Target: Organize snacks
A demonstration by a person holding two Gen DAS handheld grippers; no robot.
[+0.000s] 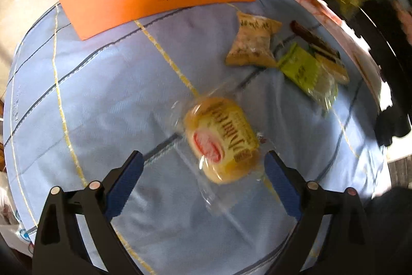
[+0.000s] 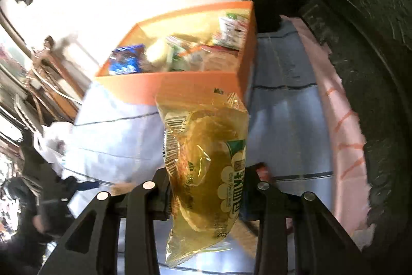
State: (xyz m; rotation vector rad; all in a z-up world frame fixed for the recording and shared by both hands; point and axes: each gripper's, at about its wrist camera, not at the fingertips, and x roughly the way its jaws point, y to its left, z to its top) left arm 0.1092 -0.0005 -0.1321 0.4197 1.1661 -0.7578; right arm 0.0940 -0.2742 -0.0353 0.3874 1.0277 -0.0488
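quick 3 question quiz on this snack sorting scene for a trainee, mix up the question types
1. True or false: the left gripper is clamped shut on the round yellow bun packet.
2. Multiple choice: the right gripper holds A) a blue packet, B) a clear yellow-green snack bag, C) nothing.
3. Short answer: what container already holds several snacks?

Key
1. False: its fingers stand wide apart, and the packet lies on the blue checked cloth between them.
2. B.
3. The orange box.
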